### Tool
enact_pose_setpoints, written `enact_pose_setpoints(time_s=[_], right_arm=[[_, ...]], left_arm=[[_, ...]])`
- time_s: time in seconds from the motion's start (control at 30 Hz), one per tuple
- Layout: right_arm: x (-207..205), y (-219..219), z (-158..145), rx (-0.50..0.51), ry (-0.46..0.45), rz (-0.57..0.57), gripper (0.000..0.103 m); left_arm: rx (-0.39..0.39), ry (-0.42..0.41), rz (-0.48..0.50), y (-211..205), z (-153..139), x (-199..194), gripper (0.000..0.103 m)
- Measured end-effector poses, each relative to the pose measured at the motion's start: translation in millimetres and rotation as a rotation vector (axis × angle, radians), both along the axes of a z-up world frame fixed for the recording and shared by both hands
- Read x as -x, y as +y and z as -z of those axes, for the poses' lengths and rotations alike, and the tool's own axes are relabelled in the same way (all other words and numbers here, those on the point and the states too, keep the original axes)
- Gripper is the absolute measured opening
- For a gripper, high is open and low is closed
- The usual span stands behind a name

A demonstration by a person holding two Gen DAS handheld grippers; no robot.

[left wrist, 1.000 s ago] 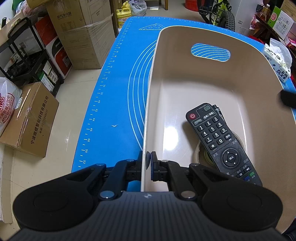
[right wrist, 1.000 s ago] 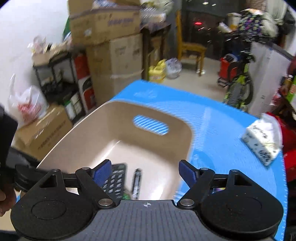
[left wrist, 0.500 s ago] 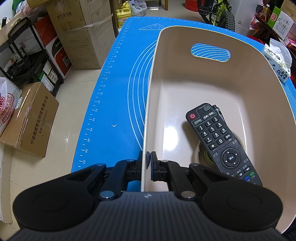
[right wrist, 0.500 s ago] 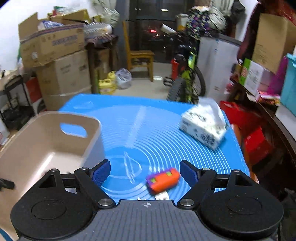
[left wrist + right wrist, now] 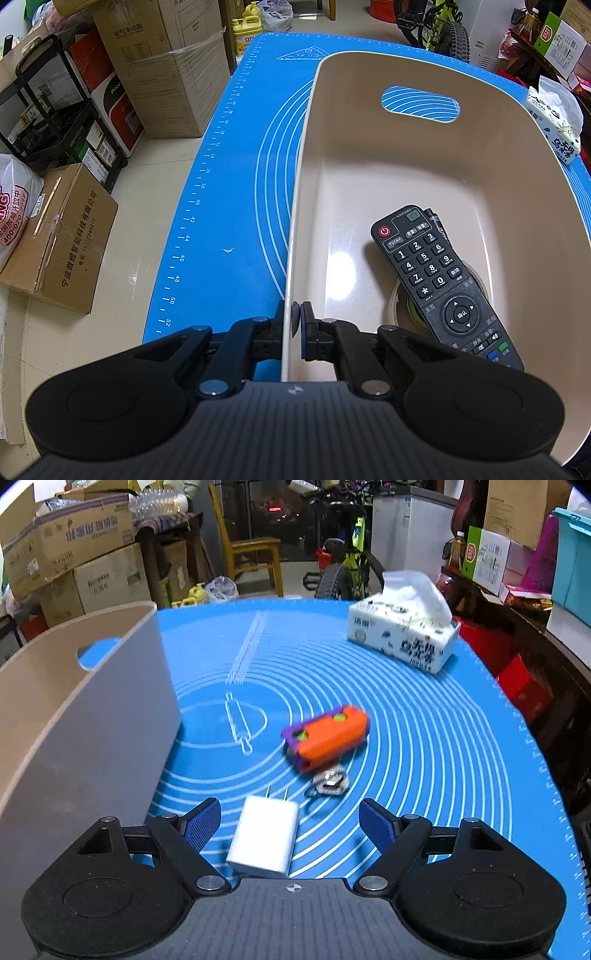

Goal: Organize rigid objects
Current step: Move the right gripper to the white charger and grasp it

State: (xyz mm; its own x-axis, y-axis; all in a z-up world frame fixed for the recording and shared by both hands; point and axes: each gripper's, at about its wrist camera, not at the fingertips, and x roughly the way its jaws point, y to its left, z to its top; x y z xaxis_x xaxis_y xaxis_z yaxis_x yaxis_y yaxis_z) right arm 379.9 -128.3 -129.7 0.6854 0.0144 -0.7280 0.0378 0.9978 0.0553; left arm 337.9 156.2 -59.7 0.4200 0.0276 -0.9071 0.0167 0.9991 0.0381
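the left gripper [image 5: 295, 325] is seen clamped tight on the near rim of the beige bin [image 5: 424, 74], one pad on each side of the thin wall, so the bin is steadied. inside it, a black remote [image 5: 439, 284] is laid across a tape roll [image 5: 400, 310].

the right gripper [image 5: 290, 825] is held wide open and empty, low over the blue mat [image 5: 443, 738]. a white charger [image 5: 264, 840] is found nearest, between the open pads but untouched, prongs pointed away. it is judged light, stiff and smooth, best taken across its flat sides, clear of the prongs. just beyond, a small metal clip [image 5: 328, 784] is seen, thin and likely fiddly. behind that, an orange and purple toy [image 5: 327, 736] is judged light hard plastic, best pinched across its narrow width. farthest, a tissue pack [image 5: 402, 638] is set.
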Motion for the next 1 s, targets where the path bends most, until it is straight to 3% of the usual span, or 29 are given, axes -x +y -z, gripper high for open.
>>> enact_pose_setpoints(time_s=[0.2, 0.5, 0.7, 0.93, 1.0], right_arm=[[0, 1, 13, -0.027, 0.023, 0.018, 0.084], [7, 14, 19, 0.036, -0.033, -0.002, 0.082], [12, 16, 18, 0.044, -0.062, -0.036, 0.070], [14, 24, 15, 0.046, -0.070, -0.086, 0.044], [13, 27, 14, 0.053, -0.068, -0.093, 0.043]], left_arm=[[-0.001, 0.000, 0.000, 0, 0, 0, 0.007], [-0.001, 0.000, 0.000, 0, 0, 0, 0.007], [-0.001, 0.000, 0.000, 0, 0, 0, 0.007], [-0.001, 0.000, 0.000, 0, 0, 0, 0.007], [-0.001, 0.000, 0.000, 0, 0, 0, 0.007]])
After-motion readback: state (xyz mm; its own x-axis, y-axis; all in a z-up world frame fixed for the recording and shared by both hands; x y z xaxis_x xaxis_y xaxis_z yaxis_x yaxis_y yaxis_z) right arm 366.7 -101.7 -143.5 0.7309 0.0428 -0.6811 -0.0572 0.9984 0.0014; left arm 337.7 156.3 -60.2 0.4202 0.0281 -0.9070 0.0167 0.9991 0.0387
